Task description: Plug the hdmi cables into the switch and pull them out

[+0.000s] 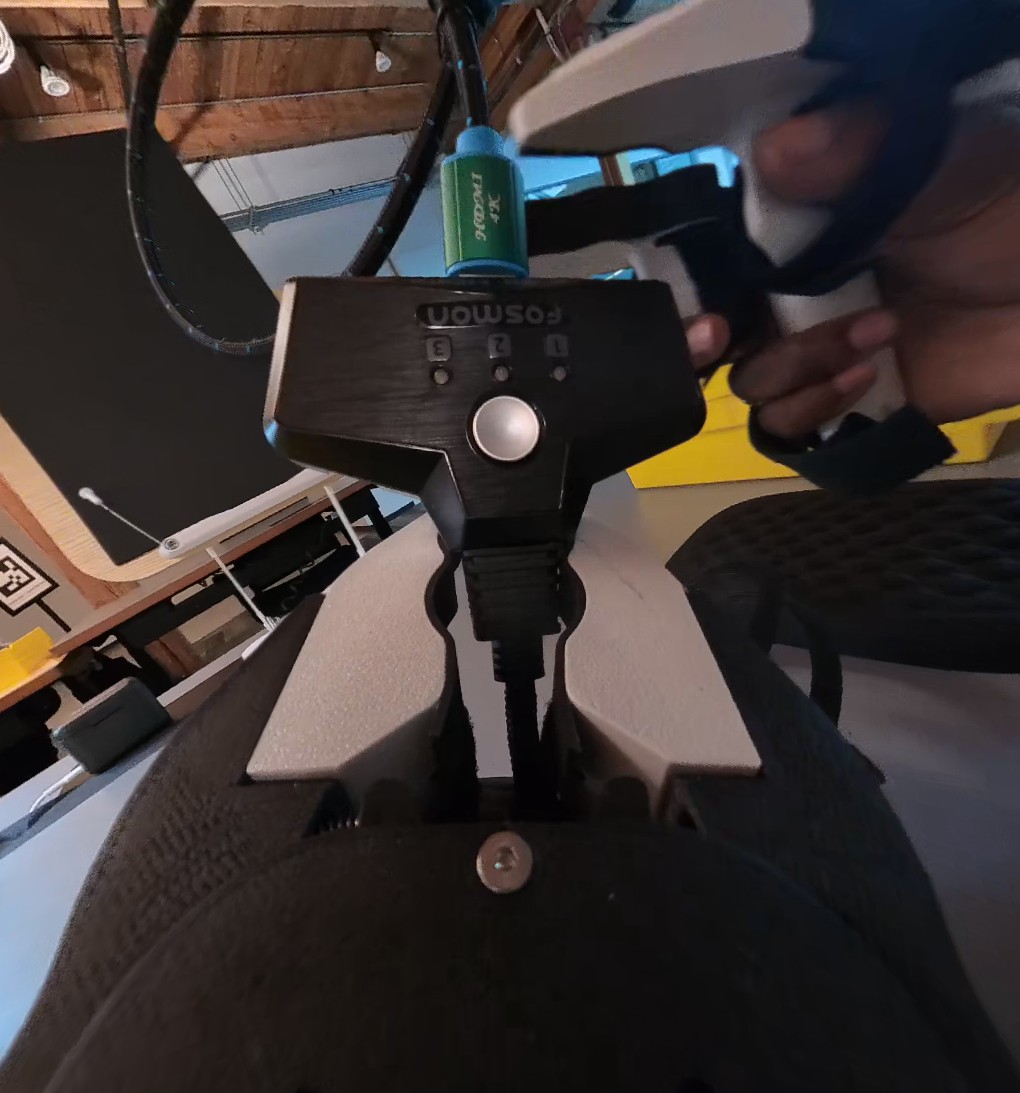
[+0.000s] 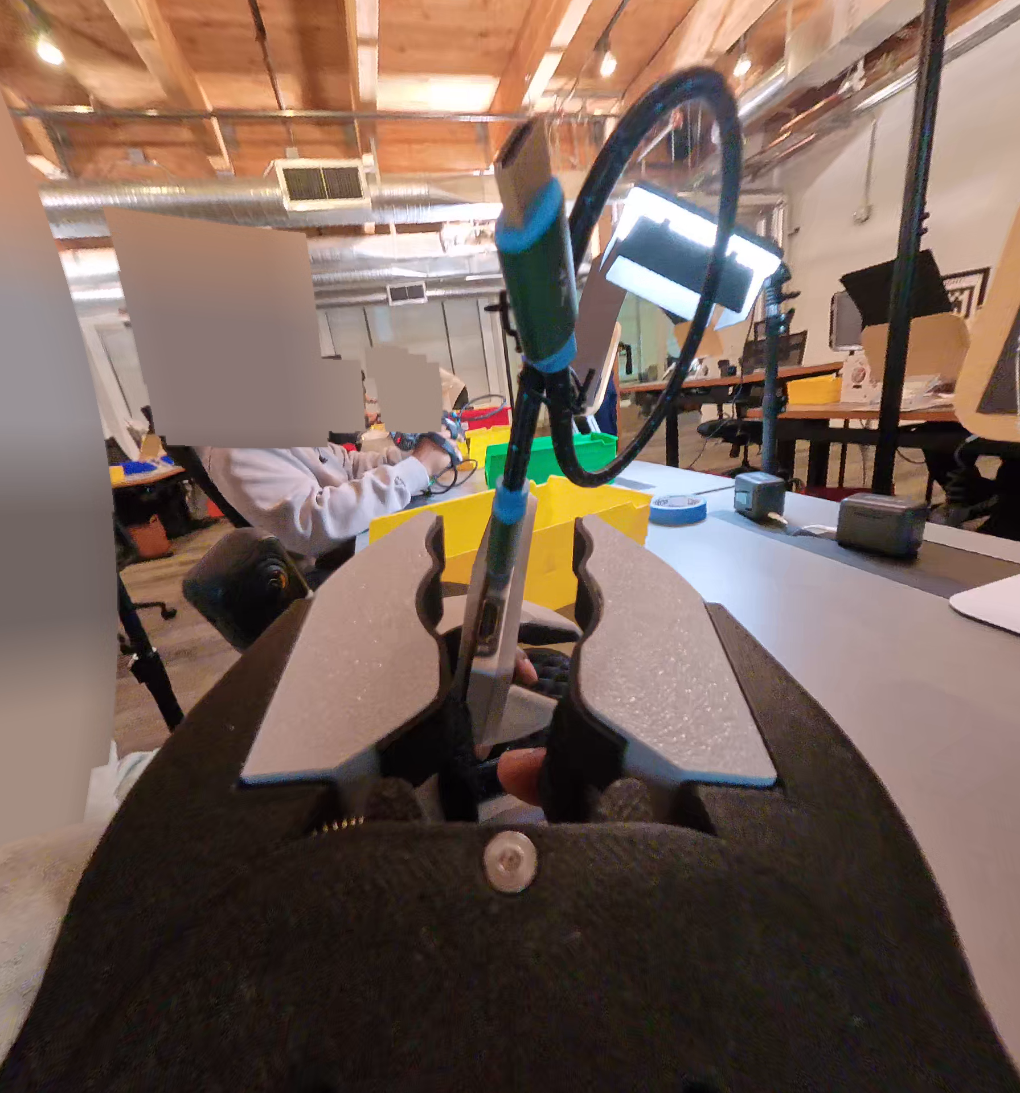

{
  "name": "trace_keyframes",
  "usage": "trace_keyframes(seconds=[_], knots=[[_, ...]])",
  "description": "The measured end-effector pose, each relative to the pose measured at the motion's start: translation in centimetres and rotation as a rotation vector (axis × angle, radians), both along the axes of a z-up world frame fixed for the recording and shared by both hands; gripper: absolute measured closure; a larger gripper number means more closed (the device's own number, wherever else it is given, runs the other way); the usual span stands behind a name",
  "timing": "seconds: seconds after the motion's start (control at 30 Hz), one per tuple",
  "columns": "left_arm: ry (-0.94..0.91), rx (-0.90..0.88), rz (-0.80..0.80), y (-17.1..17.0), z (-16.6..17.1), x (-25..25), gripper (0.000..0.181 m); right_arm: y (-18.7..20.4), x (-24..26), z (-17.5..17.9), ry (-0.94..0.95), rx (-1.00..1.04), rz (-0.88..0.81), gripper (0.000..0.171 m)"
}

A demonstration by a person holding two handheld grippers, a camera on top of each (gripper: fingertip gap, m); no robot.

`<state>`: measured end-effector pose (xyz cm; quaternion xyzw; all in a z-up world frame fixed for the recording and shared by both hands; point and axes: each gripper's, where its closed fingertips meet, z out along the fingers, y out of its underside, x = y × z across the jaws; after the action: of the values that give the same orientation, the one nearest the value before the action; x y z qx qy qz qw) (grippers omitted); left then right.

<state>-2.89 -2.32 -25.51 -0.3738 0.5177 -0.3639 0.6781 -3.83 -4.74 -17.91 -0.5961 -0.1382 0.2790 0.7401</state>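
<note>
Left gripper (image 1: 507,582): grey-padded fingers (image 1: 365,668) closed on the ribbed strain relief of the HDMI switch (image 1: 483,384), holding it off the desk.

HDMI switch: black, brushed top, round silver button (image 1: 505,428) below three small indicator lights; its pigtail cable (image 1: 522,727) runs back between the fingers.

Plugged connector (image 1: 482,216): green body, blue collars, seated in the switch's far edge. Its black braided cable (image 1: 140,195) loops up and leftward.

Right gripper (image 2: 504,579): fingers (image 2: 661,662) apart, either side of the switch seen edge-on (image 2: 492,644), not touching it. Blurred in the left wrist view, with a hand (image 1: 850,366) on its handle.

Free connector (image 2: 534,254): green and blue, bare metal tip, hanging in the air above the switch on the looped cable.

Grey desk (image 2: 821,639): yellow bin (image 2: 590,520) beyond the grippers, green bin (image 2: 572,452) behind it, blue tape roll (image 2: 678,508) to the right.
</note>
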Motion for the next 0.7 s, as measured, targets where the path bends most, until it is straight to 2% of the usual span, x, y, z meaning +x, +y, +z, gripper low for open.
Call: trace_keyframes(seconds=[0.03, 0.07, 0.3, 0.43, 0.5, 0.53, 0.57, 0.6, 0.67, 0.7], knots=[[0.009, 0.013, -0.001, -0.1, -0.1, 0.1, 0.151, 0.3, 0.0, 0.0, -0.01, -0.004, -0.005, 0.139], [0.017, 0.027, 0.001, -0.2, -0.2, 0.2, 0.151, 0.4, 0.1, 0.2, -0.012, 0.011, -0.012, 0.16], [-0.002, 0.053, 0.007, -0.4, 0.0, 0.1, 0.149, -0.5, -0.6, 0.4, 0.011, 0.066, 0.013, 0.16], [0.025, 0.028, -0.013, -0.5, -0.3, 0.5, 0.153, -0.6, 0.0, 0.5, -0.037, 0.094, -0.074, 0.16], [0.034, 0.026, -0.018, -0.5, -0.3, 0.5, 0.155, -0.8, 0.4, 0.8, 0.014, 0.113, -0.08, 0.161], [0.079, 0.027, 0.012, 0.1, -1.2, 0.6, 0.156, -1.8, 1.7, 2.5, 0.12, 0.222, -0.112, 0.16], [0.135, 0.017, 0.028, 0.7, -2.0, 0.8, 0.156, -4.8, 4.6, 5.5, 0.28, 0.4, -0.131, 0.16], [0.123, -0.001, 0.023, 0.9, -1.7, 0.6, 0.156, -7.3, 7.7, 7.5, 0.34, 0.474, -0.171, 0.161], [0.04, -0.042, 0.006, 1.1, -0.6, 0.0, 0.156, -10.9, 12.0, 9.4, 0.175, 0.506, -0.392, 0.16], [0.018, -0.071, -0.006, 1.2, -0.3, -0.2, 0.156, -11.8, 12.9, 9.5, 0.072, 0.452, -0.449, 0.16]])
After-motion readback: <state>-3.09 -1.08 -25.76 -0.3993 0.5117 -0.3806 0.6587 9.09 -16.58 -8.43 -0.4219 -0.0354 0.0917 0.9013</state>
